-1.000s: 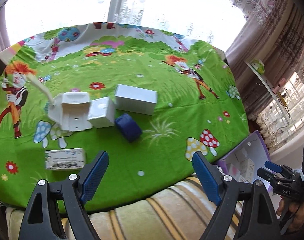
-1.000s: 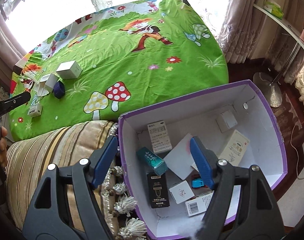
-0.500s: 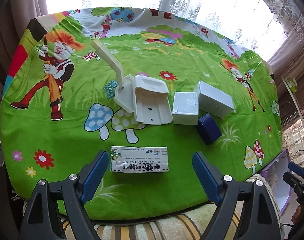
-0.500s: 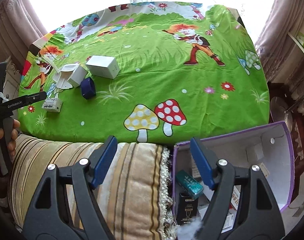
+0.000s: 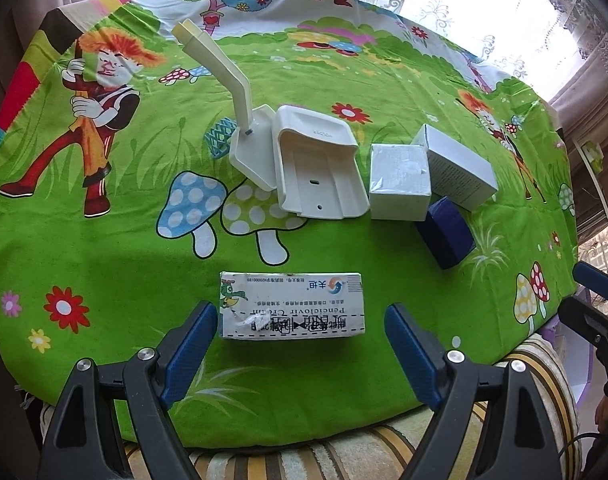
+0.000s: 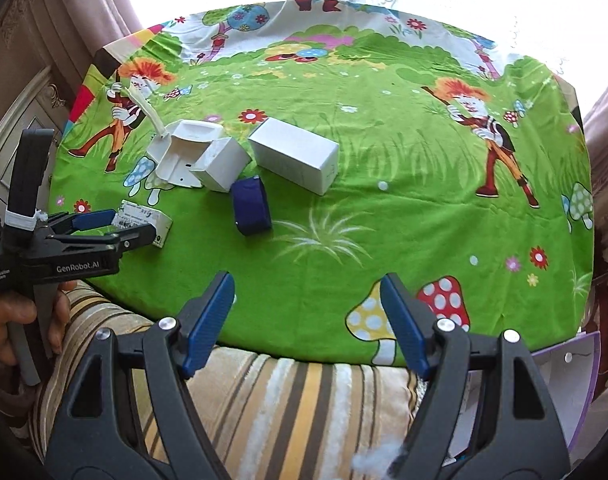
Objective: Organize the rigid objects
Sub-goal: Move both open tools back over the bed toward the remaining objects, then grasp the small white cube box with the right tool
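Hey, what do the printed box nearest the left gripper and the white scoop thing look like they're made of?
Printed box: thin cardboard, slightly glossy; folded edges, printed text, a scuffed torn patch. White scoop: probably moulded plastic, smooth semi-gloss; rounded rims and small slots.

The printed carton (image 5: 291,305) is lying alone by the tabletop's (image 5: 104,248) near edge; behind it, left to right, are sitting scoop (image 5: 240,120), tray (image 5: 318,168), and two boxes (image 5: 400,182)
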